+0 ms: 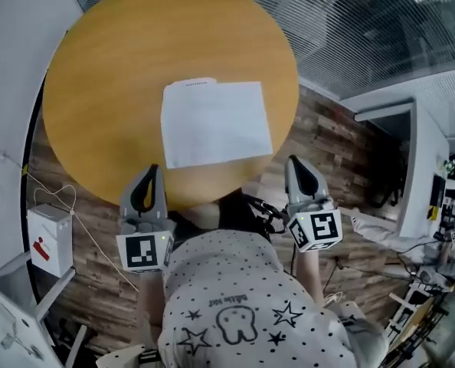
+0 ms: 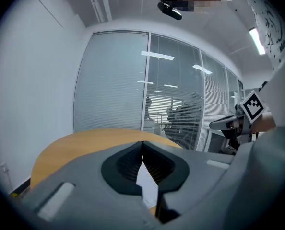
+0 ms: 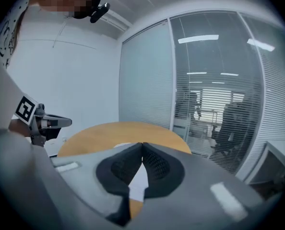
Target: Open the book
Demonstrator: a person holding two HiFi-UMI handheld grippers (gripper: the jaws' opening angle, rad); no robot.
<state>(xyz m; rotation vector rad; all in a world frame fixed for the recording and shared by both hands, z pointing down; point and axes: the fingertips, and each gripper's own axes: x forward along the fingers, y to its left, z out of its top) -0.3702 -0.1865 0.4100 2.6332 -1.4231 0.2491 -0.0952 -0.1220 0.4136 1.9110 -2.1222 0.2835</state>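
Head view: the left gripper (image 1: 152, 170) and right gripper (image 1: 292, 162) hang at the near edge of the round table (image 1: 97, 67), pointing at the white book (image 1: 214, 123), which lies closed and flat on it. Left gripper view: jaws pressed together, holding nothing. Right gripper view: jaws together too, empty. Tiny writing on the book is too small to read.

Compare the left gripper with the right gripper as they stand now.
The left gripper has its tips over the near edge of the round table; the right gripper has its tips just off the rim, over the floor. The left gripper's marker cube faces the head view squarely; the right gripper's cube is turned askew. Both are shut, hold nothing, and point toward the closed book.
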